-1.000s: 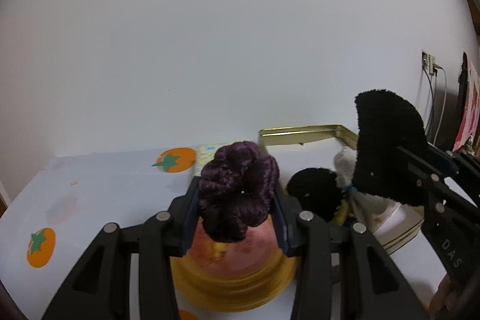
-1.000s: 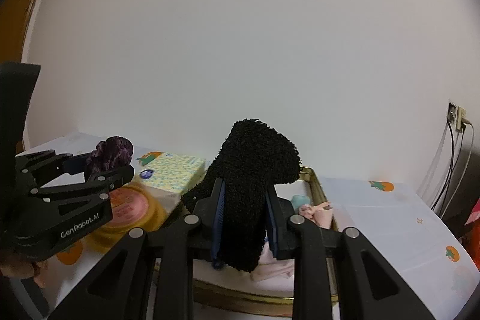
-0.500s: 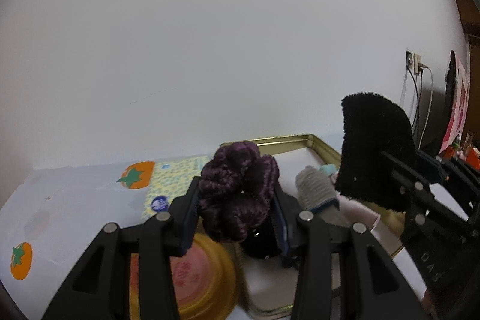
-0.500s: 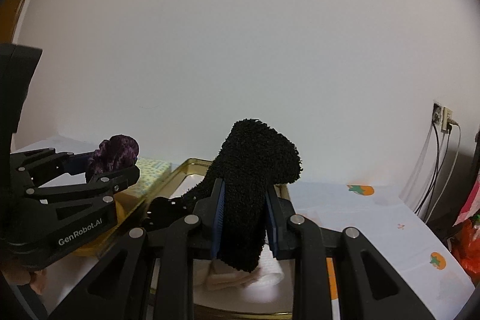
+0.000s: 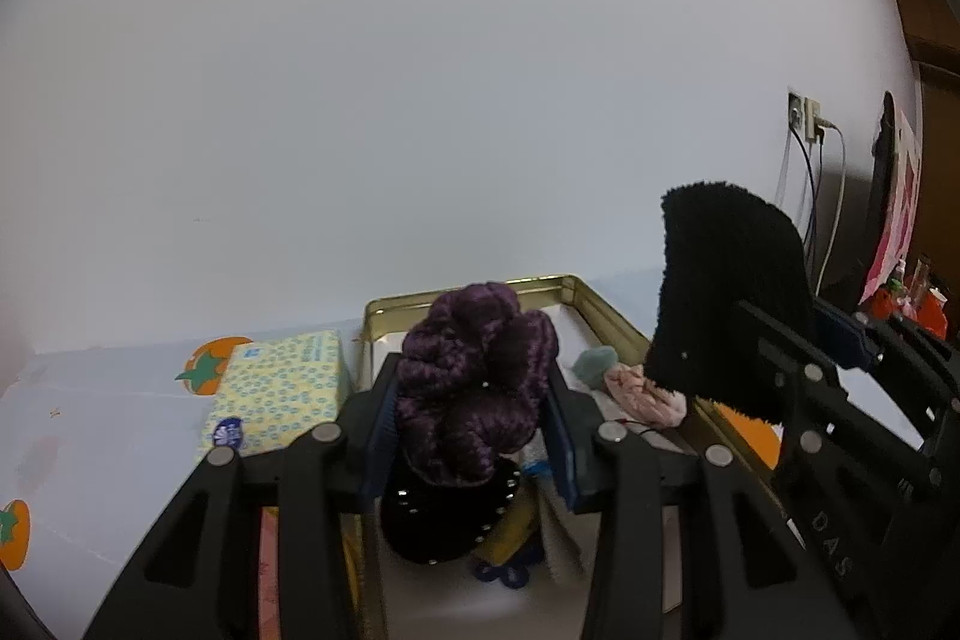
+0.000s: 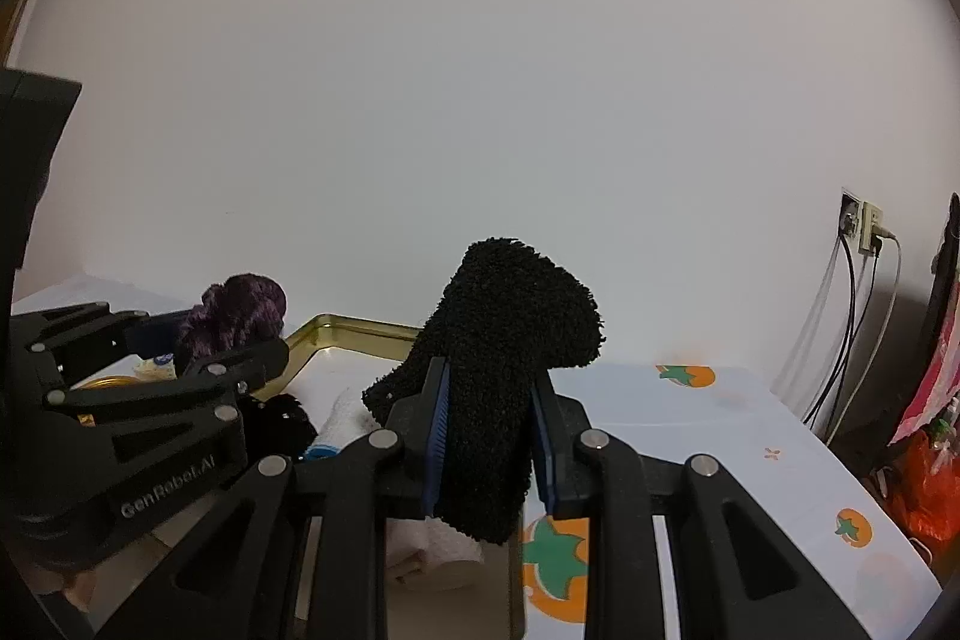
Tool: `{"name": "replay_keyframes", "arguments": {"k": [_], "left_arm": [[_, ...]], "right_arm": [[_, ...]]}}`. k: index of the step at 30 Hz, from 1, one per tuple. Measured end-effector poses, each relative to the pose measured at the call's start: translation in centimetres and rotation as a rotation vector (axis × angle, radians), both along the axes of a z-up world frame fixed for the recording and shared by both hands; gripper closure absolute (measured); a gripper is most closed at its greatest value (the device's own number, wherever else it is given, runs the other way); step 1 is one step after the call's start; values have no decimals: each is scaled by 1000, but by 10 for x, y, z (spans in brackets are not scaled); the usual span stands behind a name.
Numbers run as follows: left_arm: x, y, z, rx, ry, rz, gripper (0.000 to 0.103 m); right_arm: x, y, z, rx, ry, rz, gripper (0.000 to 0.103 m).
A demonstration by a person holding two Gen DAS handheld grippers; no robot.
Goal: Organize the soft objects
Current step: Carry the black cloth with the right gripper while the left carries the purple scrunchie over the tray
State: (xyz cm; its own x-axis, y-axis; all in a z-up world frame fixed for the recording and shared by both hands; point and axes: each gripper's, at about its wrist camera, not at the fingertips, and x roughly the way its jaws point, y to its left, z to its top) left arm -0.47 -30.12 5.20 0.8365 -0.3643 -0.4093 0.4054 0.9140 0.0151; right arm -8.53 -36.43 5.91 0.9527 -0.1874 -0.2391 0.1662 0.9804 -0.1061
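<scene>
My left gripper (image 5: 474,430) is shut on a dark purple scrunchie (image 5: 474,376) and holds it above the near part of a gold tin tray (image 5: 468,287). Under it in the tray lie a black studded piece (image 5: 450,520), a grey sock (image 5: 591,364) and a pink cloth (image 5: 642,391). My right gripper (image 6: 487,436) is shut on a fuzzy black sock (image 6: 498,370), held up over the tray's right edge. The same black sock (image 5: 726,292) shows at the right of the left wrist view. The left gripper (image 6: 198,358) and purple scrunchie (image 6: 240,310) appear at the left of the right wrist view.
A yellow patterned tissue pack (image 5: 282,388) lies left of the tray on a white tablecloth (image 6: 720,436) printed with orange fruit. A round gold tin (image 6: 111,381) sits behind the left gripper. Cables (image 6: 840,328) hang from a wall socket at the right, near red and pink items (image 6: 924,484).
My left gripper has carried the purple scrunchie rightward, from above the round gold tin to above the tray. The right gripper with the black sock has shifted slightly to the right.
</scene>
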Motion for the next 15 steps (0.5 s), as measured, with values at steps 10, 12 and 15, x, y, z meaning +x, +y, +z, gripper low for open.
{"name": "replay_keyframes", "arguments": {"k": [10, 12, 15], "left_arm": [[5, -12, 5, 8, 4, -21, 61], [9, -7, 7, -5, 11, -12, 61], [18, -2, 12, -16, 27, -3, 61]], "right_arm": [[2, -10, 4, 11, -2, -40, 76], [0, -6, 8, 9, -4, -51, 76], [8, -16, 6, 18, 5, -53, 76]]}}
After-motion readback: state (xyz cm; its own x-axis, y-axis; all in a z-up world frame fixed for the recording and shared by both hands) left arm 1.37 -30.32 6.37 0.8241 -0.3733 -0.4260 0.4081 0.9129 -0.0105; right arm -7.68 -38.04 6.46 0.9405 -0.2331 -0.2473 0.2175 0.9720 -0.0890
